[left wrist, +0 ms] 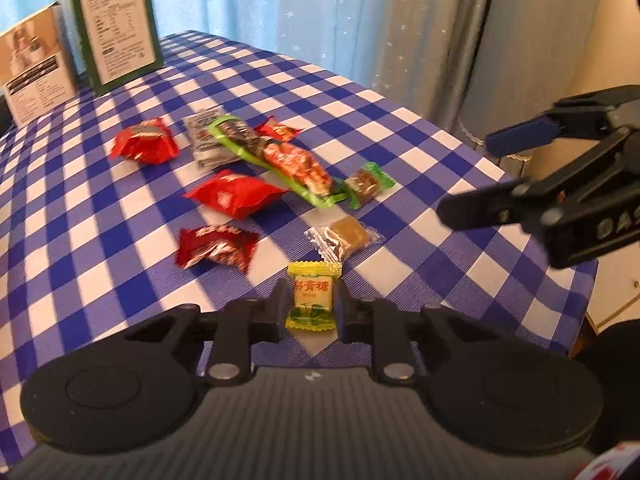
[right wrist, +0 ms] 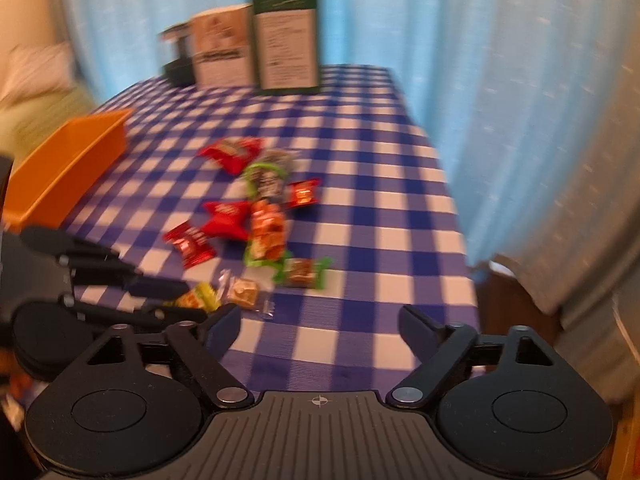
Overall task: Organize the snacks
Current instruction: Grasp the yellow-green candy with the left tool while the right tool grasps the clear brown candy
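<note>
My left gripper [left wrist: 313, 307] is shut on a yellow-green candy [left wrist: 311, 298], which also shows in the right wrist view [right wrist: 198, 298]. Ahead of it on the blue checked cloth lie several wrapped snacks: a clear-wrapped brown candy [left wrist: 345, 237], a dark red packet [left wrist: 216, 249], a red packet [left wrist: 236, 193], another red packet [left wrist: 145, 142], a long green-edged strip [left wrist: 280, 160] and a green-wrapped sweet [left wrist: 366, 182]. My right gripper [right wrist: 320, 330] is open and empty above the table's near edge; it shows at the right of the left wrist view [left wrist: 472, 178].
An orange bin [right wrist: 64, 160] stands at the table's left side. A green box [left wrist: 116, 26] and a white box [left wrist: 34, 68] stand upright at the far end, before blue curtains. The table's right edge [right wrist: 452, 208] drops off toward the curtain.
</note>
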The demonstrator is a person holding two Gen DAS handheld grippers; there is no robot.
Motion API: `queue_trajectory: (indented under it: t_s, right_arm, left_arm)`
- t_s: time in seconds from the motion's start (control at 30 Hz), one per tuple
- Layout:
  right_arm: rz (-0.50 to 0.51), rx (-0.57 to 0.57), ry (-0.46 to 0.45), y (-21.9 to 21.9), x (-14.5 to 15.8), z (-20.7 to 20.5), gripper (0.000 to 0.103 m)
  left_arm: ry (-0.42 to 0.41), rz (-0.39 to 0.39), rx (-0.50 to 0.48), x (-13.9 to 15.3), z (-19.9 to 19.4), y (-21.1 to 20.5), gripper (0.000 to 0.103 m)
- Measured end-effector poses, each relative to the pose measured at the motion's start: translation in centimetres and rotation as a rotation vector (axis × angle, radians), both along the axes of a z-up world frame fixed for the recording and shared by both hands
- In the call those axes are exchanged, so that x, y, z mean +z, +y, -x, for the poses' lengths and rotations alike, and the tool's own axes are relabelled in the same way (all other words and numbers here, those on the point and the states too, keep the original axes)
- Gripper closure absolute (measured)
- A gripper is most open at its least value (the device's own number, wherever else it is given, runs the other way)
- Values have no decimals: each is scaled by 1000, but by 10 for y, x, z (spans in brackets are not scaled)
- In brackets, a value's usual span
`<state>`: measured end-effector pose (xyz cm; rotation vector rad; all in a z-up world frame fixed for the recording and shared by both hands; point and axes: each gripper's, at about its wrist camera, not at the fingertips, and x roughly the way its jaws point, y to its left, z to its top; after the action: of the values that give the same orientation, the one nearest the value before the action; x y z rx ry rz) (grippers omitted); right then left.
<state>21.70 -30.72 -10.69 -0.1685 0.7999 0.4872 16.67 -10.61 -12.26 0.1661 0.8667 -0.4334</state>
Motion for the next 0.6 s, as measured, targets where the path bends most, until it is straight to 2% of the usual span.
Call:
queue_trajectory:
  t_s: [0.1,0.33,0.43,0.53,0.6]
  right_arm:
    - [-20,112,11,9,-5,-7,28]
    - [45,368,26,48,-17,-19,32]
    - [72,473,57,68,-26,-21,33]
    - [115,530,59,86,-36,-24,36]
    - [137,555,61,94,-42,-27,47]
  left_arm:
    - [-1,4,39,2,7,15,85]
    - [-6,10,120,2,24,49,85]
    - [-15,9,120,1,26,55,85]
    - [-21,4,120,1,27,58,85]
    - [-22,6,123,1,27,61,85]
